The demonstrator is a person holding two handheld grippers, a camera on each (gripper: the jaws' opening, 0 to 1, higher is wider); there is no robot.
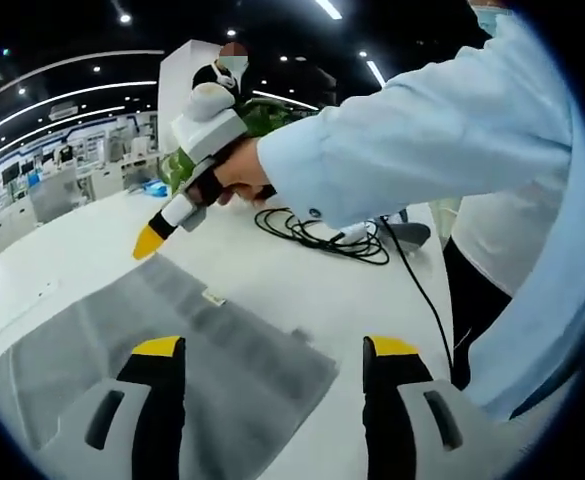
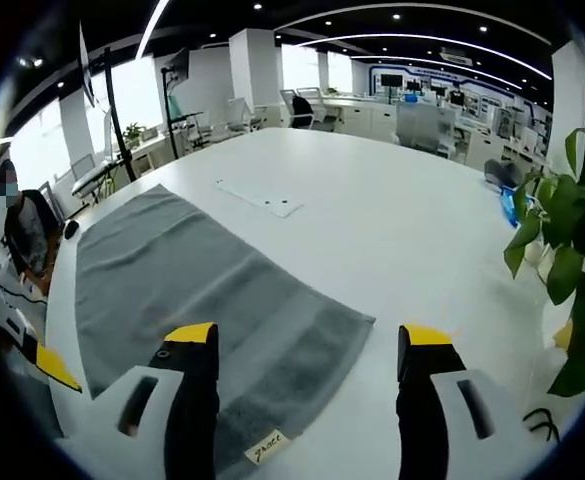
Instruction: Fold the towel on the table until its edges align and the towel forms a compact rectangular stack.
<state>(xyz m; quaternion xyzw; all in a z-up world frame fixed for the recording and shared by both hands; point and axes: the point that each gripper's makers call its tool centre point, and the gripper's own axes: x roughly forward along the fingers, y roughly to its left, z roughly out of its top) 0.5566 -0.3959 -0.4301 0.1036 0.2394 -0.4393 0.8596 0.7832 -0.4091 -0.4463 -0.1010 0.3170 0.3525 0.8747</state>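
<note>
A grey towel (image 1: 187, 330) lies spread flat on the white table (image 1: 302, 275). My left gripper (image 1: 275, 350) stands open just above the towel's near part, nothing between its fingers. A hand holds the right gripper beyond it, its yellow fingertip (image 1: 148, 242) pointing down at the towel's far edge. In the right gripper view the towel (image 2: 182, 270) stretches away to the left, a small label (image 2: 265, 447) at its near edge. My right gripper (image 2: 307, 340) is open over that near end. A yellow fingertip (image 2: 57, 368) of the left gripper shows at the lower left.
Black cables (image 1: 322, 238) lie coiled on the table behind the towel. A flat white plate (image 2: 262, 198) rests past the towel. A green plant (image 2: 562, 250) stands at the table's right side. A person's light-blue sleeve (image 1: 442, 130) crosses above.
</note>
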